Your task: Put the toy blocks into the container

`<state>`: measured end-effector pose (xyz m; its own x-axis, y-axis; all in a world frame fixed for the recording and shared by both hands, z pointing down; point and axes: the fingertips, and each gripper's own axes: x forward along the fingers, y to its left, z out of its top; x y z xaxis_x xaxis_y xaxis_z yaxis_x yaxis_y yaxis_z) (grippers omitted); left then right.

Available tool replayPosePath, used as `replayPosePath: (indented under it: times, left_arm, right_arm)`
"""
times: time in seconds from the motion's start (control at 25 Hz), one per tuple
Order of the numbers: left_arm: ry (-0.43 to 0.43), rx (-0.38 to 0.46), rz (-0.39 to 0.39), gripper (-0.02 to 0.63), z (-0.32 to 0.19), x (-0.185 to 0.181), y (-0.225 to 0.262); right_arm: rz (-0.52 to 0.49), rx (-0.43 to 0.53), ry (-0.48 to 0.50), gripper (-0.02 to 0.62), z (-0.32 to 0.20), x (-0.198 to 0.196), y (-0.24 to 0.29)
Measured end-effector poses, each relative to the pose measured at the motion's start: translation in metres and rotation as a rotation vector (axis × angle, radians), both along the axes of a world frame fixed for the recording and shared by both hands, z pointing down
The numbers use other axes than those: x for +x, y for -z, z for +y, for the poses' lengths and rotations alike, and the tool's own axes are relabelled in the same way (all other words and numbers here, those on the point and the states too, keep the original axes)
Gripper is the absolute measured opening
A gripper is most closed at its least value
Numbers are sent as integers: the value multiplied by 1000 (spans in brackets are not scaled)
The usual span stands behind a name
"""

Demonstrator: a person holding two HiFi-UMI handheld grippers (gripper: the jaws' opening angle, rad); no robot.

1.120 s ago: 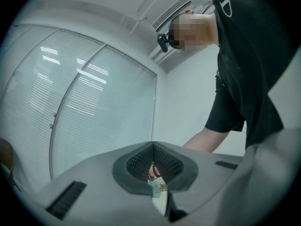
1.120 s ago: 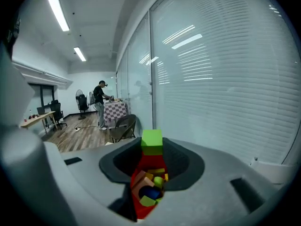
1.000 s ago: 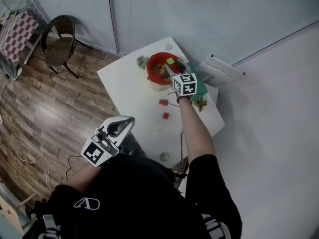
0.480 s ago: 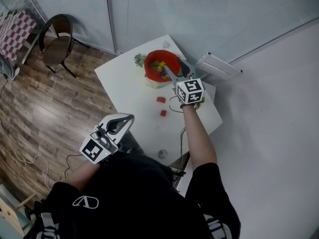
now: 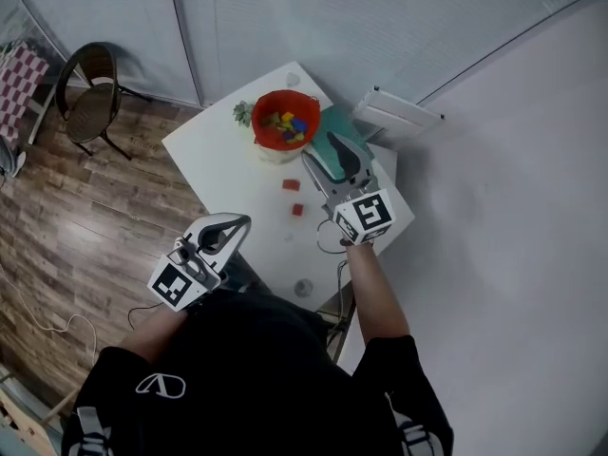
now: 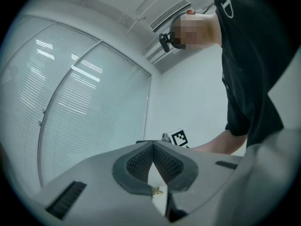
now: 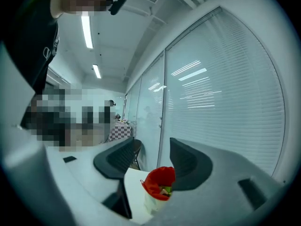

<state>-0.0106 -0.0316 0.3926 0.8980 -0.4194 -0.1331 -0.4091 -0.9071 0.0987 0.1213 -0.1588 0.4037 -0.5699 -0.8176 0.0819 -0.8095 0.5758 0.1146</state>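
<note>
A white table is seen on a wood floor, close to a wall of blinds. 1 dark chair is set well apart at the left, near a checkered cloth. 1 green sprig is laid on the table.

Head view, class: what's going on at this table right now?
A person with a gripper in each hand is putting toy blocks into the red container, which already holds several. The right gripper hangs open and empty near it, jaws just closing slightly. Two red blocks lie on the white table. The left gripper is shut and empty.
</note>
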Motion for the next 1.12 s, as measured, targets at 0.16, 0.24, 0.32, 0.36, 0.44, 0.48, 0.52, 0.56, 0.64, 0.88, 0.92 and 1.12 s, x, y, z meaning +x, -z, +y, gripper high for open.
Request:
replayPosePath:
  times: [0.16,0.24,0.32,0.36,0.44,0.48,0.52,0.56,0.64,0.88,0.92,1.12]
  left_arm:
    - [-20,-5,-1,5,0,8,-1]
    - [-29,-6,-2,5,-1,14,-5]
    - [-33,-10,0,5,0,16,-5]
    - [-34,-12,1,5,1,16,-5]
    - [-35,-16,-5,5,2,16,-5]
    - [-35,-15,-8,5,3,16,-5]
    - [-36,-13,-10,5,3,16,-5]
    - [-36,-11,-10,5,3,16,-4]
    - [-34,-11,-12,5,2,16,-4]
    - [-10,-22,-23,5,4,11,-8]
    - [-6,-23,-25,5,4,9,-9]
    - [13,-33,-31,5,2,5,-18]
  right_arm:
    - [12,-22,-3,242,36,3,-15]
    - [17,-42,-2,238,50,6,-26]
    - [20,-72,5,236,63,5,-37]
    - [21,-88,8,236,68,4,-43]
    - [29,-112,12,235,74,3,-52]
    - [36,-120,14,233,75,2,-55]
    - [42,-129,15,232,75,3,-59]
    - [48,-142,13,233,74,3,-65]
    - [68,-176,13,235,71,4,-79]
    - [201,-336,59,239,66,5,-149]
    - [232,-366,75,239,67,4,-162]
    - [424,-516,178,244,75,5,-242]
